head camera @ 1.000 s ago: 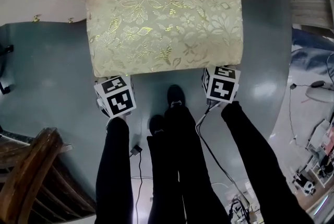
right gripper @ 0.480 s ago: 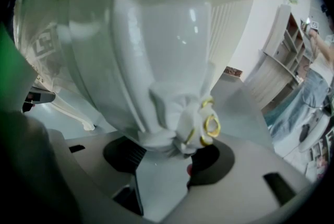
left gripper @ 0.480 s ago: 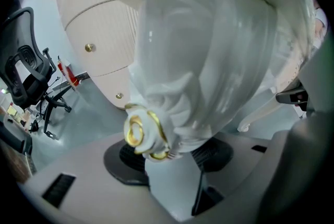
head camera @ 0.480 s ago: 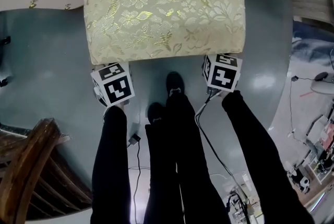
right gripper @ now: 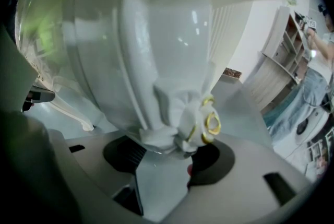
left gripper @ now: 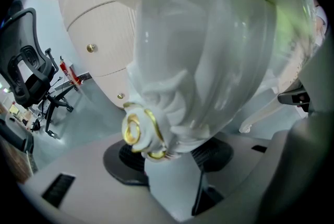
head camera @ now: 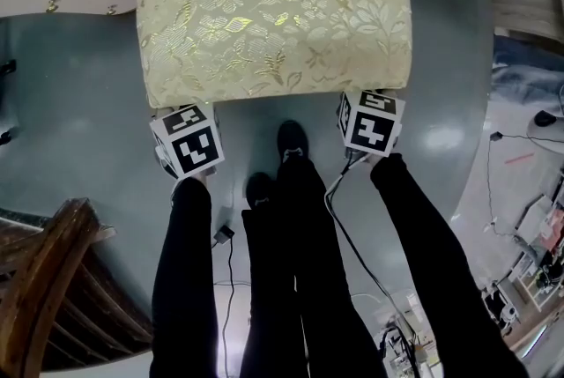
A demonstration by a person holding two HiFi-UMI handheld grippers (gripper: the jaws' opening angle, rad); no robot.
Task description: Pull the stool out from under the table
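Reaching straight down with left claw and right claw, each clamped on stool near-corner legs; lying long axis left-right.

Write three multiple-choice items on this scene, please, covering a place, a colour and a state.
1. In the head view, where is the wooden chair?
A) upper right
B) lower left
C) top centre

2. What colour is the stool seat?
A) plain red
B) black
C) cream with gold leaves

3. On the left gripper, what are the jaws doing?
A) clamping a white stool leg
B) standing open, empty
C) holding a cable

1 B: its brown back fills that corner.
2 C: the leafy brocade shows from above.
3 A: the leg sits tight between the jaws.
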